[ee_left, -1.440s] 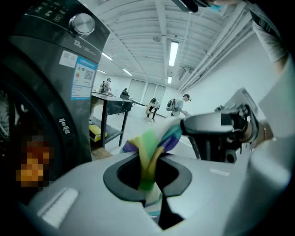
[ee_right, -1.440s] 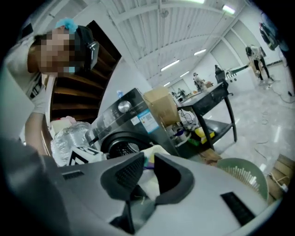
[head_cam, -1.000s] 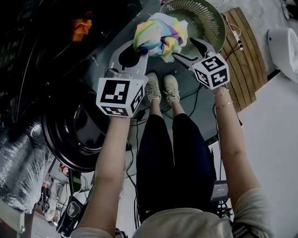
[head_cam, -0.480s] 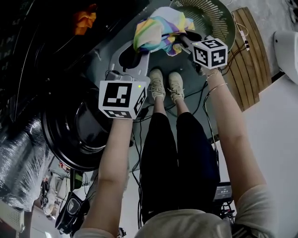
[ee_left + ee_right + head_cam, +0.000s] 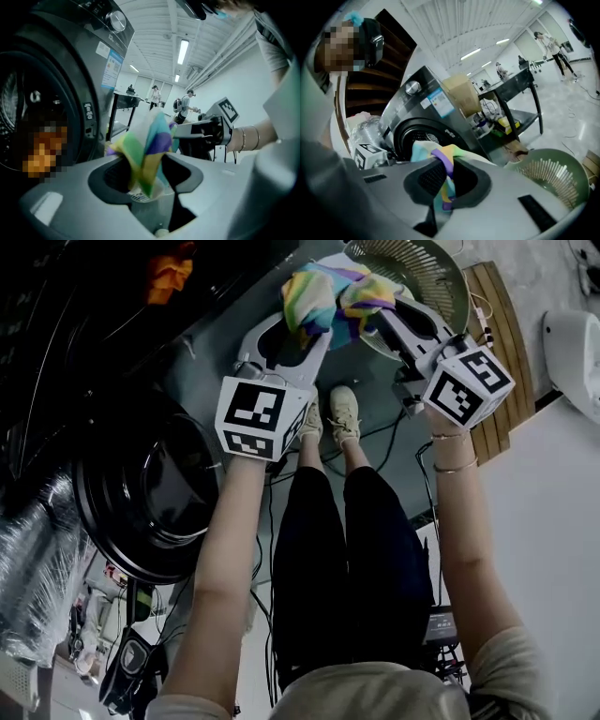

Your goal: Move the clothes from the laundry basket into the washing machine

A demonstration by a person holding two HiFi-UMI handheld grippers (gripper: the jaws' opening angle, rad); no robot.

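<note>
R tool (image 5: 443,185) – jaws just closing, pinched on rainbow cloth (image 5: 436,157) – washer (image 5: 419,101) behind, green basket (image 5: 553,180) at right

Grey floor (image 5: 373,385), bearing green laundry basket (image 5: 429,276), wooden slatted board (image 5: 502,338), cables (image 5: 377,432), washing machine (image 5: 141,493)

I count two grippers, the left gripper (image 5: 305,329) and the right gripper (image 5: 389,313), with two marker cubes (image 5: 262,416), one on each, and one multicoloured garment (image 5: 323,296). There is one green laundry basket (image 5: 441,277), one washing machine (image 5: 94,352) with one round door (image 5: 141,512), and one orange item (image 5: 167,273) inside its drum. I also make out two shoes (image 5: 343,413), two bracelets (image 5: 455,465) on one wrist and one wooden board (image 5: 497,334).
</note>
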